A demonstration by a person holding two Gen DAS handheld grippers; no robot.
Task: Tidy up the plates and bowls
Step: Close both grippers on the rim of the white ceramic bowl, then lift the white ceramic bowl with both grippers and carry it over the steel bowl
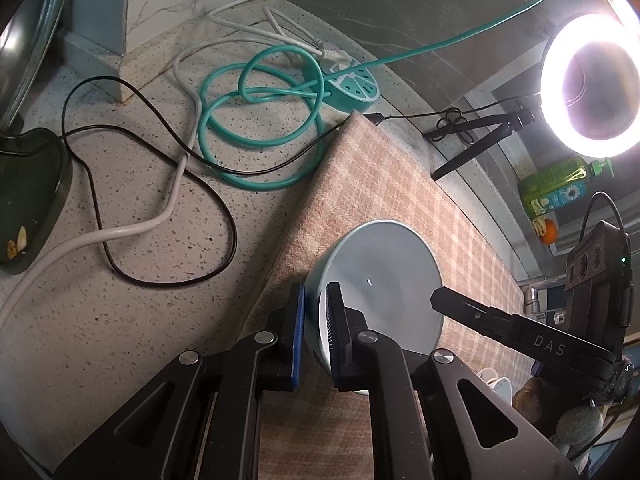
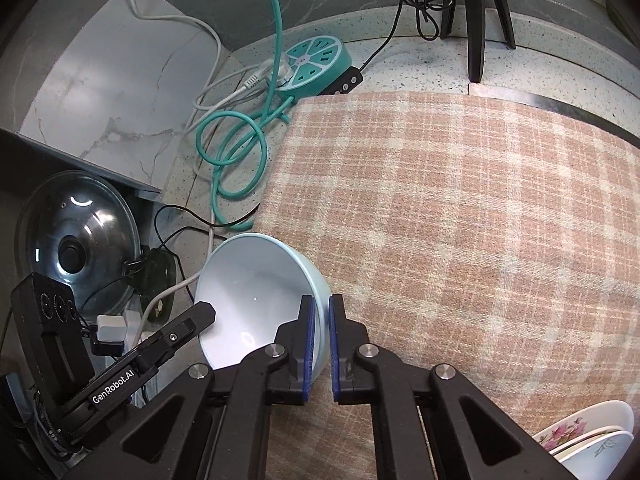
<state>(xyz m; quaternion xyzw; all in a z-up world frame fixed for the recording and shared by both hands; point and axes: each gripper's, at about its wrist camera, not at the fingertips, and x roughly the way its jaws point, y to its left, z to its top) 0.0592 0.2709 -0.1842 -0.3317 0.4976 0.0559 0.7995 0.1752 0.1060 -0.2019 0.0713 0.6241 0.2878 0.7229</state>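
A pale blue bowl [image 1: 384,280] [image 2: 256,292] is held over the left edge of a pink plaid mat [image 1: 400,184] [image 2: 460,220]. My left gripper [image 1: 316,336] is shut on the bowl's near rim, one pad inside and one outside. My right gripper [image 2: 320,344] is shut on the opposite rim, one pad inside and one outside. Each gripper's finger shows in the other's view, at the bowl. Stacked white flowered bowls [image 2: 592,436] sit at the mat's near right corner.
A teal round power strip [image 1: 352,84] [image 2: 316,64] with coiled teal, white and black cables [image 1: 168,168] lies on the speckled counter. A pot lid [image 2: 76,240], a dark dish [image 1: 28,196], a ring light [image 1: 592,84] on a tripod and a green bottle [image 1: 560,188] stand around.
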